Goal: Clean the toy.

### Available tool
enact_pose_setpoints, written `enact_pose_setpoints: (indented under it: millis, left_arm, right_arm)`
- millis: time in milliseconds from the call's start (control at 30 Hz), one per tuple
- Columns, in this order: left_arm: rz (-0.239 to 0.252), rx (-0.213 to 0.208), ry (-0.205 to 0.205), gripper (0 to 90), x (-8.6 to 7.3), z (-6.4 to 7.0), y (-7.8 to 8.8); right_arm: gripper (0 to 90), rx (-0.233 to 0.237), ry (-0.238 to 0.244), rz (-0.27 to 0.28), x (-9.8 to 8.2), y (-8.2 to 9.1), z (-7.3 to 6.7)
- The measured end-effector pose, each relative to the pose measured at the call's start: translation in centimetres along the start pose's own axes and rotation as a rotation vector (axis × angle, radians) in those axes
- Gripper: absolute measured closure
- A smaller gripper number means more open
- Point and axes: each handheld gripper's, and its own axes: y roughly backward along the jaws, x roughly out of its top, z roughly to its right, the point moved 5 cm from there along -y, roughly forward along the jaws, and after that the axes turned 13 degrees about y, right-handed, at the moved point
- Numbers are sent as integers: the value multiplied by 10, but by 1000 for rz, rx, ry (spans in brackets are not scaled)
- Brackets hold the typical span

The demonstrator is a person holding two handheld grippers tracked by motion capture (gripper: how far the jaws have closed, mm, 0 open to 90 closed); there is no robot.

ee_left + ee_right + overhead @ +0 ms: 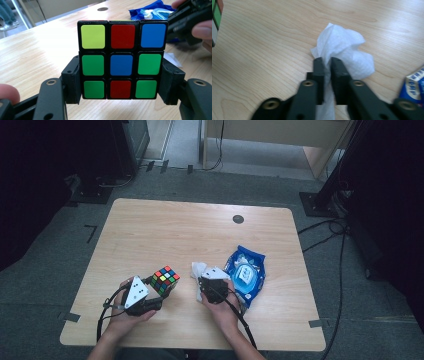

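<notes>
- My left gripper (152, 296) was clamped on the scrambled multicoloured plastic puzzle cube (164, 280), its jaws squeezing the lower two rows from either side, as the left gripper view showed (121, 61). The cube stood near the front edge of the light wooden table (150, 230), left of centre; whether it rested on the wood or hung just above it, I could not tell.
- My right gripper (202, 287) had its jaws pinched together on a crumpled white wet wipe (200, 270); in the right gripper view the tissue bunched out past the jaws (342, 47) and lay against the tabletop.
- The blue plastic wipes packet (246, 272) lay just right of that hand, toward the front right corner.
- I judged the picking-up done on both sides: cube held, wipe held. Bringing the wipe to the cube and rubbing its faces was left.
- Room was good: only a short bare strip separated cube and wipe, the back half was open apart from a small dark round disc (238, 219), and the front edge sat close under my wrists.
</notes>
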Motion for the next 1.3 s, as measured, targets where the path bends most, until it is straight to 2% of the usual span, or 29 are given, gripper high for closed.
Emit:
enact_pose_setpoints:
  millis: [100,133,167,200,267,300,333,400,467,600,667,733,767,833,933,1033,1100,1200,1233,1300]
  left_arm:
    - [0,-17,1,340,-1,3,-2]
    - [-3,-22,-2,340,-1,4,-2]
    - [-5,-26,-4,340,-1,5,-3]
    - [-9,-38,-3,340,-2,7,-4]
    - [-9,-66,-8,340,-2,12,-5]
    - [-7,-82,-16,340,-2,16,-6]
    - [-9,-94,-21,340,-2,19,-6]
    - [-6,-125,-43,340,-3,28,-7]
    - [-4,-145,-54,340,-2,35,-8]
    - [-16,-142,-60,341,-4,37,-10]
    - [-16,-137,-49,341,-4,35,-10]
    - [-12,-134,-36,340,-3,31,-8]
    - [-7,-138,-26,341,-2,30,-8]
    - [3,-143,-11,341,-1,28,-5]
    - [16,-143,-4,341,2,26,-3]
    - [20,-156,-3,342,2,26,-1]
    - [22,-166,-1,342,3,29,-2]
    - [14,-167,-21,342,2,35,-4]
    - [6,-168,-30,342,1,37,-6]
    - [0,-172,-27,342,0,40,-8]
  right_arm:
    - [900,25,-29,39,3,9,4]
    - [900,45,-45,75,7,14,4]
    - [900,87,-65,134,13,23,4]
    - [900,113,-69,172,18,30,3]
    - [900,199,-70,283,32,49,-3]
    - [900,266,-58,353,43,62,-11]
    - [900,266,-58,353,43,62,-11]
    - [900,310,-62,376,48,66,-18]
    - [900,346,-68,360,49,63,-24]
    - [900,424,-108,352,50,61,-35]
    - [900,473,-91,366,53,65,-45]
    - [900,480,-57,371,55,68,-52]
    - [900,465,-37,372,56,70,-55]
    - [900,463,-48,377,57,72,-54]
    - [900,420,-58,370,52,71,-43]
    - [900,347,-74,348,45,65,-28]
    - [900,321,-114,335,40,61,-18]
    - [900,312,-126,341,40,60,-18]
    - [900,313,-116,346,42,60,-20]
    - [900,341,-95,362,46,64,-31]
